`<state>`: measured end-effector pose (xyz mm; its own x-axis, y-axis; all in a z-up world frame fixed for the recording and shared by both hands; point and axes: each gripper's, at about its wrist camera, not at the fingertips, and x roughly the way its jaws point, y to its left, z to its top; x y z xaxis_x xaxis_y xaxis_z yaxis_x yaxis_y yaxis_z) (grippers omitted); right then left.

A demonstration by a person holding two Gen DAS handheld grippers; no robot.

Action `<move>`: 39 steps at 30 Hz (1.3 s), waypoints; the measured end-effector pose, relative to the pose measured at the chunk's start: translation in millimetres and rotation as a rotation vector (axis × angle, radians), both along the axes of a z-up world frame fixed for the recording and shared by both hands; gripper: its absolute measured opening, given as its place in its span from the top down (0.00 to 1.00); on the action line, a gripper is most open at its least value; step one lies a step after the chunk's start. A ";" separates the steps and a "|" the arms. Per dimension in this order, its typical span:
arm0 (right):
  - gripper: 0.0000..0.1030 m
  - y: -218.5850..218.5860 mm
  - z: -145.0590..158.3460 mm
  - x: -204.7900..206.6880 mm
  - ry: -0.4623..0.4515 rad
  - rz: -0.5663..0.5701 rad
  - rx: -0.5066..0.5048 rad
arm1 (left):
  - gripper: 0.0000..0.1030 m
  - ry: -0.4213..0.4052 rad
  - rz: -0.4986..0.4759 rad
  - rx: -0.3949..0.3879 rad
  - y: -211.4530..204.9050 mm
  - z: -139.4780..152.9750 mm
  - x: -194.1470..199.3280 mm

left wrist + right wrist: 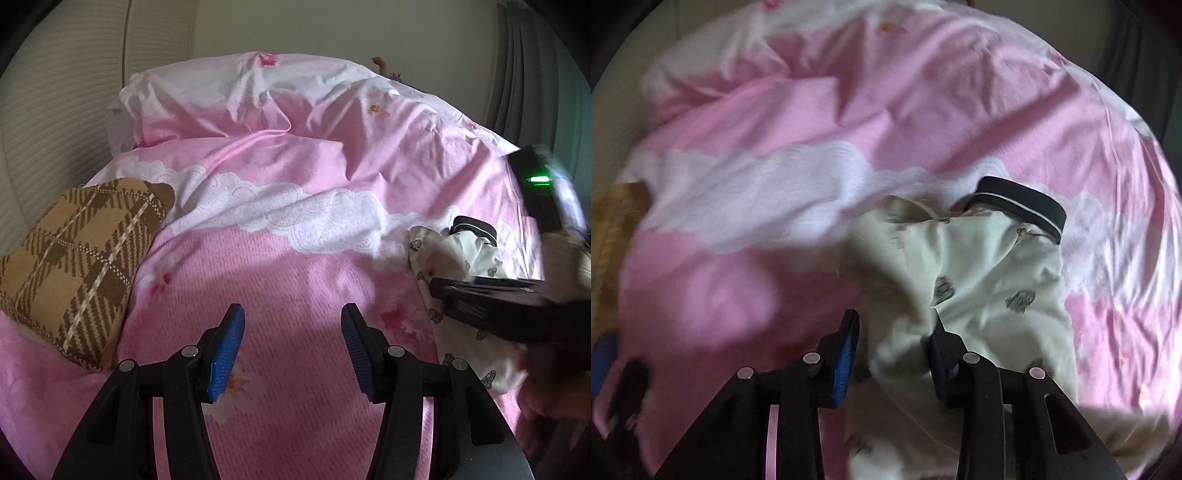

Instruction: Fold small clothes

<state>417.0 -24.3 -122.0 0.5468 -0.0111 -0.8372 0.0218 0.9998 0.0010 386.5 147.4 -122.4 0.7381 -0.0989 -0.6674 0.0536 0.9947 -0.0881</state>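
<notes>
Cream cotton printed with small grey figures, trimmed with a dark cuff edged in a white line: that is the one small garment in view, lying crumpled on the pink bed toward its right side, partly over the white lace-patterned band of the bedcover. Its dark cuff points away toward the far edge of the bed.

The right gripper hangs right over the near part of the garment, jaws partly apart, with a fold of cream cloth lying between them. The pads do not seem to press on it, though blur makes this hard to judge. The left gripper hovers over bare pink bedcover well to the left of the garment, jaws about half apart and holding nothing.

Judging from here, the main risk is the bunched fabric. A grasp taken on this heap could pick up several layers at once, or the bedcover beneath, so the piece would not spread flat and the fold would come out crooked. The soft, wrinkled bed may also let the cloth drag and rumple.

Counted: one garment, two grippers, one brown plaid cushion at the bed's left edge.
</notes>
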 end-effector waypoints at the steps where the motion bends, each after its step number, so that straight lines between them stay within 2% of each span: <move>1: 0.56 -0.6 5.8 -11.9 -0.016 0.024 0.034 | 0.48 0.000 0.002 0.002 0.2 0.4 -2.2; 6: 0.56 -7.8 40.2 -67.2 -0.136 0.100 0.136 | 0.48 -0.008 -0.005 0.012 -3.8 7.2 -15.4; 8: 0.56 -11.8 44.8 -76.4 -0.174 0.100 0.148 | 0.48 -0.014 -0.017 0.012 -10.4 11.6 -21.8; 10: 0.55 -33.5 48.0 -91.8 -0.204 0.085 0.158 | 0.48 -0.018 -0.036 0.001 -19.9 15.1 -27.4; 14: 0.54 -75.3 34.4 -122.1 -0.223 0.045 0.135 | 0.48 -0.012 -0.126 -0.029 -53.6 16.3 -36.5; 17: 0.54 -94.0 14.4 -145.7 -0.218 0.064 0.160 | 0.48 0.009 -0.227 -0.066 -78.5 13.0 -35.1; 21: 0.54 -102.7 -8.5 -163.0 -0.226 0.072 0.181 | 0.48 0.031 -0.302 -0.042 -107.0 10.2 -5.9; 26: 0.54 -103.9 -20.6 -169.0 -0.258 0.036 0.313 | 0.50 0.111 -0.344 -0.117 -115.4 2.1 42.9; 28: 0.54 -99.1 -24.8 -169.4 -0.279 0.037 0.307 | 0.50 0.154 -0.361 -0.131 -118.0 -6.0 59.6; 30: 0.54 -98.9 -30.2 -166.3 -0.270 0.041 0.317 | 0.50 0.186 -0.376 -0.129 -122.2 -14.3 72.5; 33: 0.54 -105.4 -40.3 -161.1 -0.247 0.036 0.408 | 0.50 0.235 -0.399 -0.171 -124.9 -28.7 88.4; 36: 0.54 -108.3 -47.8 -155.3 -0.226 0.044 0.488 | 0.61 0.272 -0.391 -0.186 -125.2 -42.2 100.1; 38: 0.54 -111.0 -53.7 -148.6 -0.215 0.041 0.550 | 0.75 0.271 -0.399 -0.212 -124.4 -45.5 103.2; 39: 0.60 -111.2 -55.7 -146.0 -0.224 0.040 0.561 | 0.82 0.269 -0.400 -0.221 -123.7 -45.7 104.0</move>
<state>270.9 -135.5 -177.8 0.7014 0.4230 -0.5736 -0.0773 0.8452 0.5288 490.5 23.7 -168.2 0.4194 -0.4974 -0.7594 0.3720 0.8572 -0.3560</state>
